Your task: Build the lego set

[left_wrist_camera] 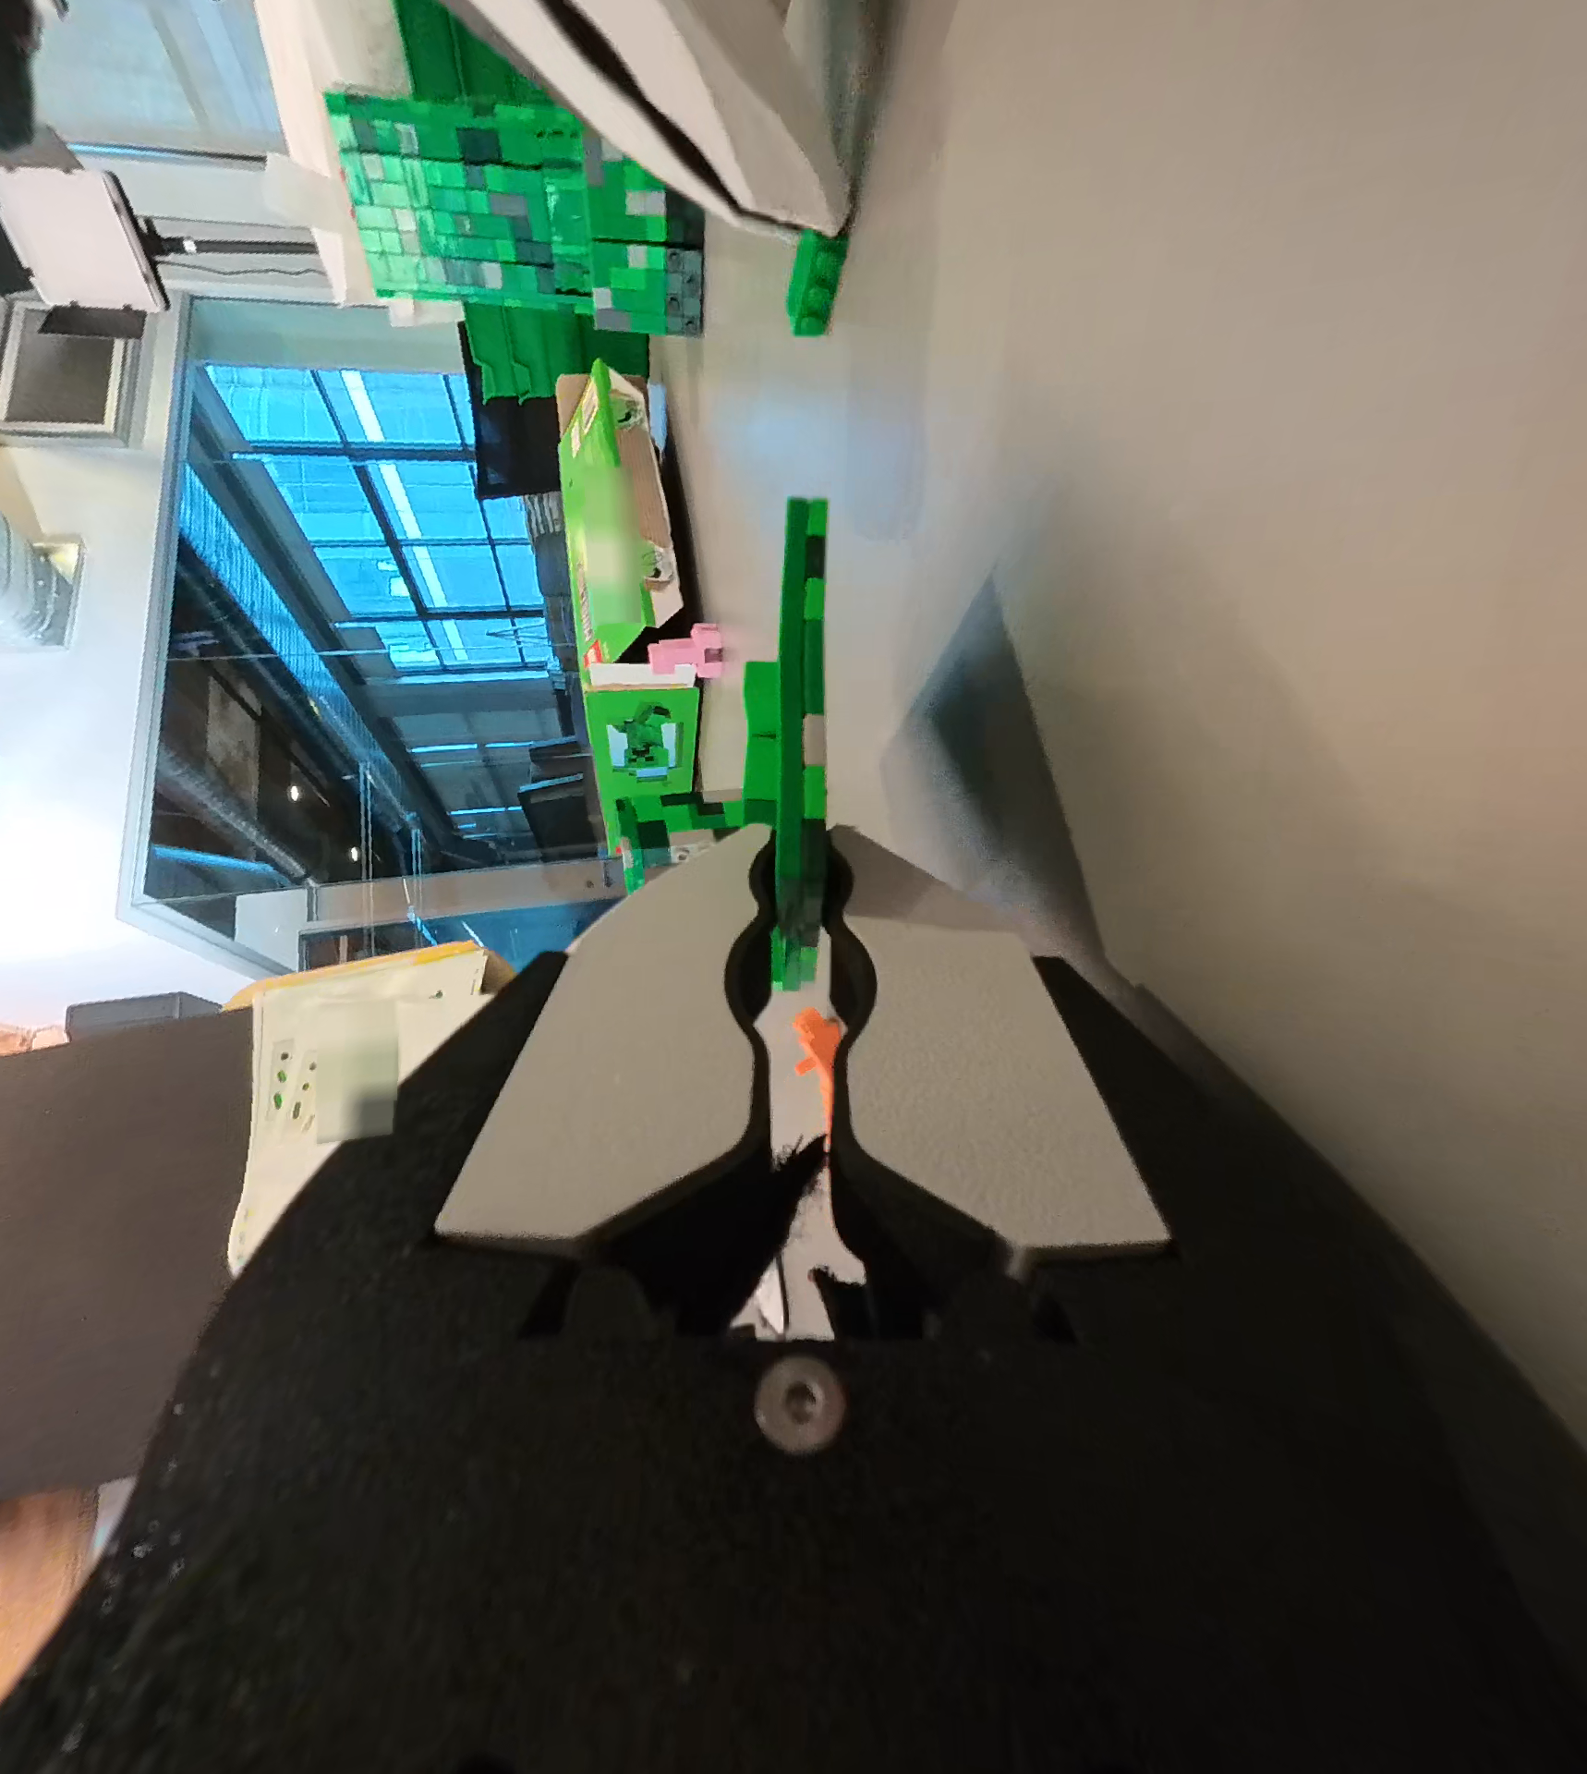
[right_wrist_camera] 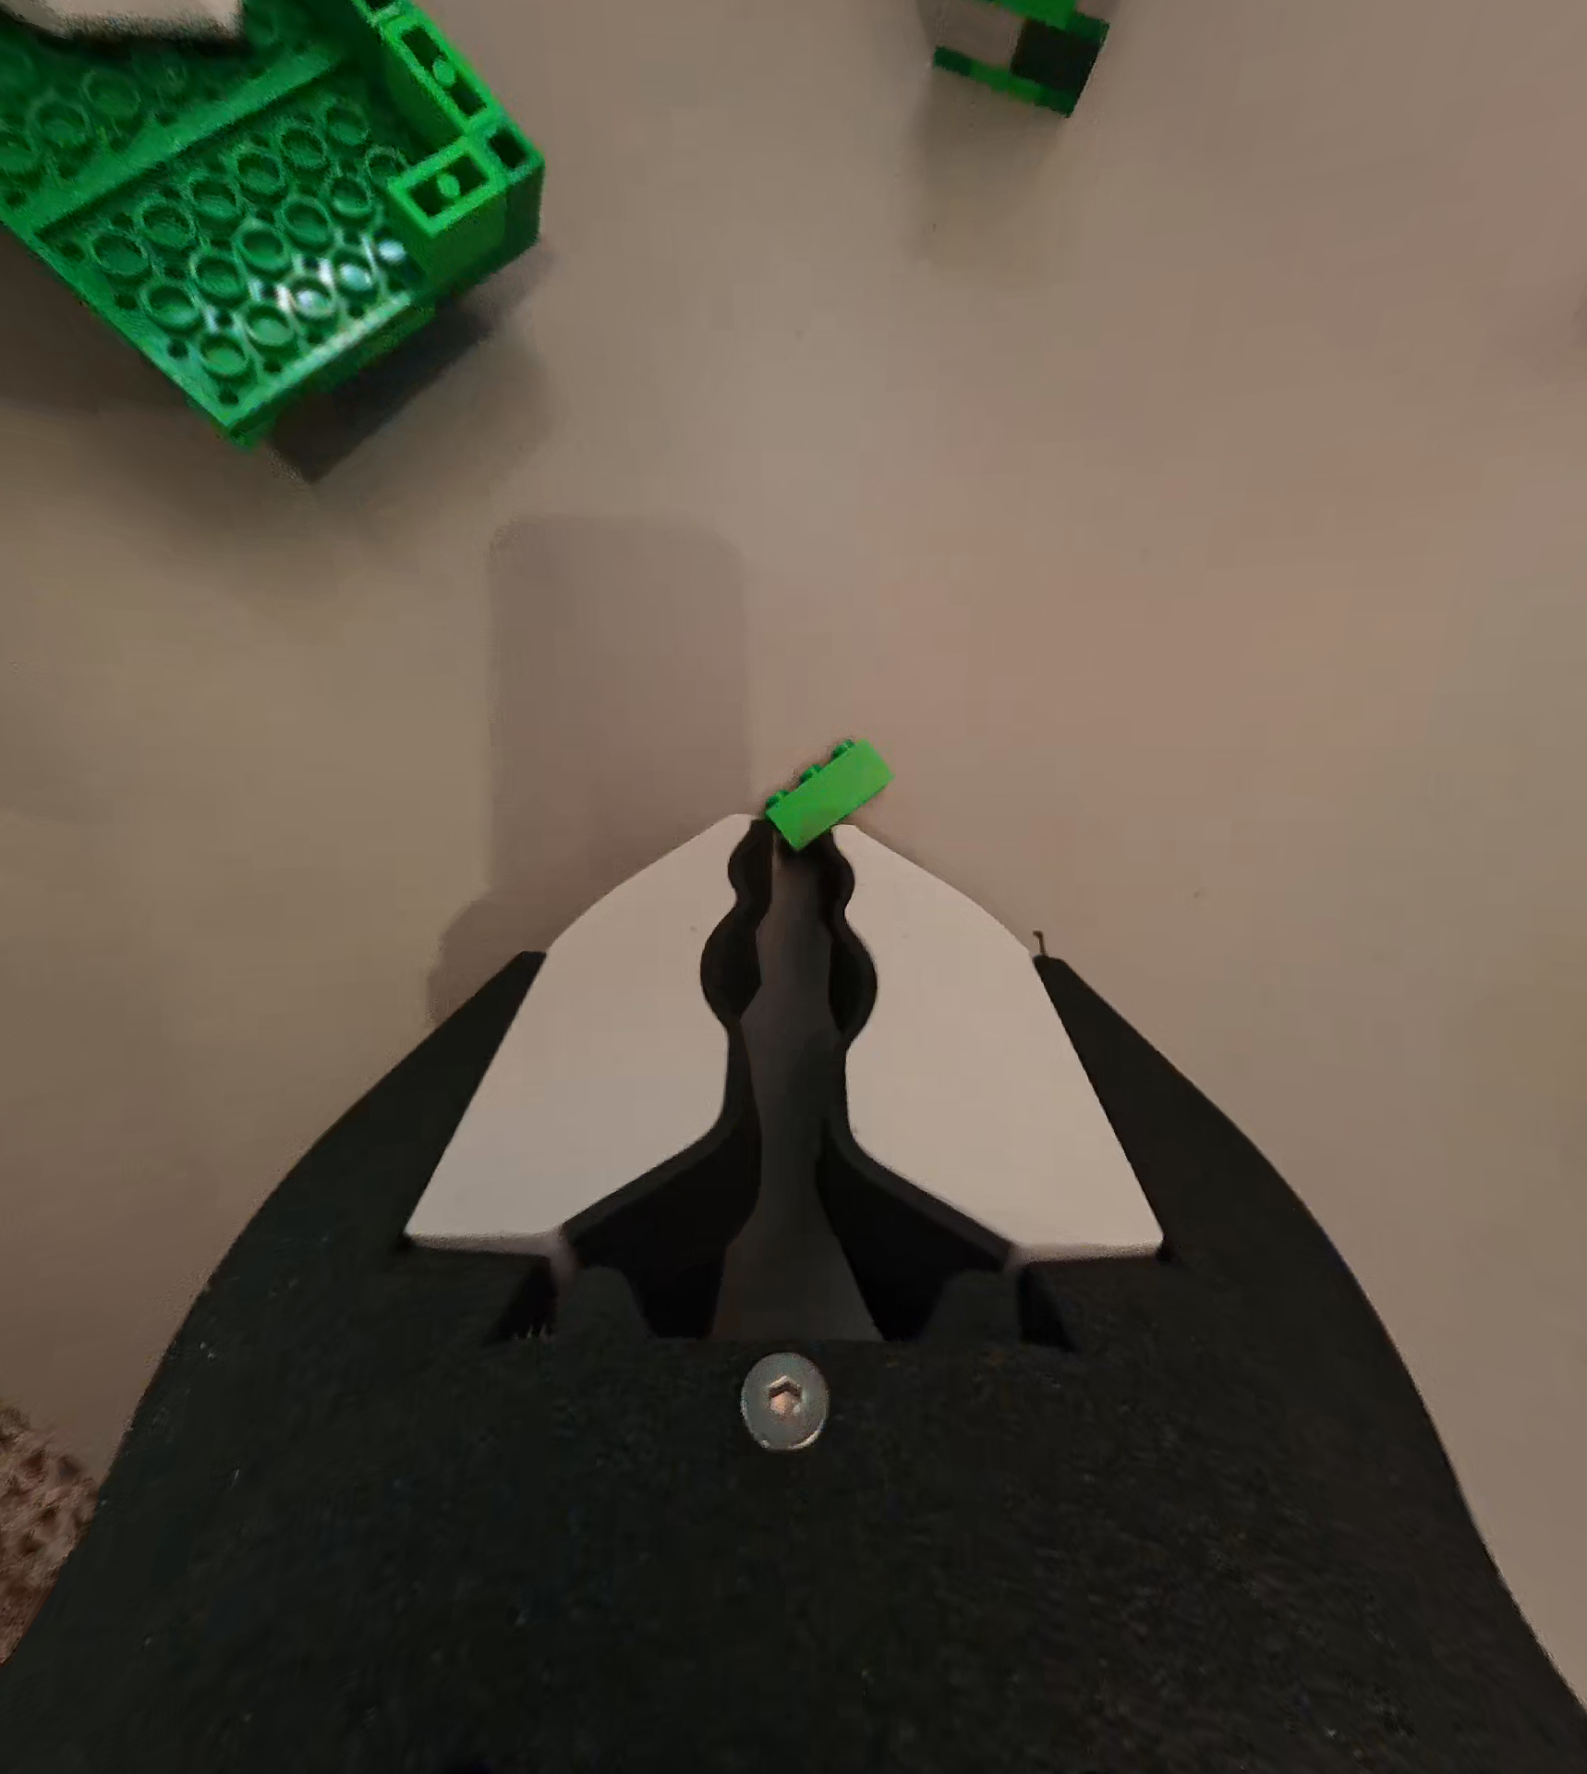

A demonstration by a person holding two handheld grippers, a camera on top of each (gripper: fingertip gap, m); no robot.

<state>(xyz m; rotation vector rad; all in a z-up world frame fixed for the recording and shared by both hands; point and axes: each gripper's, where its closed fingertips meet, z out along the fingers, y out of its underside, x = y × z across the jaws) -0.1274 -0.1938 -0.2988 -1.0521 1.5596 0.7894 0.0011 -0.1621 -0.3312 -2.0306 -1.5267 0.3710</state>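
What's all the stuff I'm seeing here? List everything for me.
Small brick: one, green, pinched at the right gripper's tips.
Flat panel: one, green, clamped edge-on in the left gripper.
Large block model: one, mottled green, far end of table.
Open-bottomed assembly: one, green, lying on table.
Box: one, green, on table.
Pink figure: one, beside the box.
Table: one, beige.
Left gripper: shut.
Right gripper: shut.

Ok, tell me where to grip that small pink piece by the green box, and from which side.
Judging by the left wrist view, grip the pink piece across its narrow blocky body, coming down from above: the green box crowds one side and the green wall section in the left tool the other. Blur hides its exact shape.
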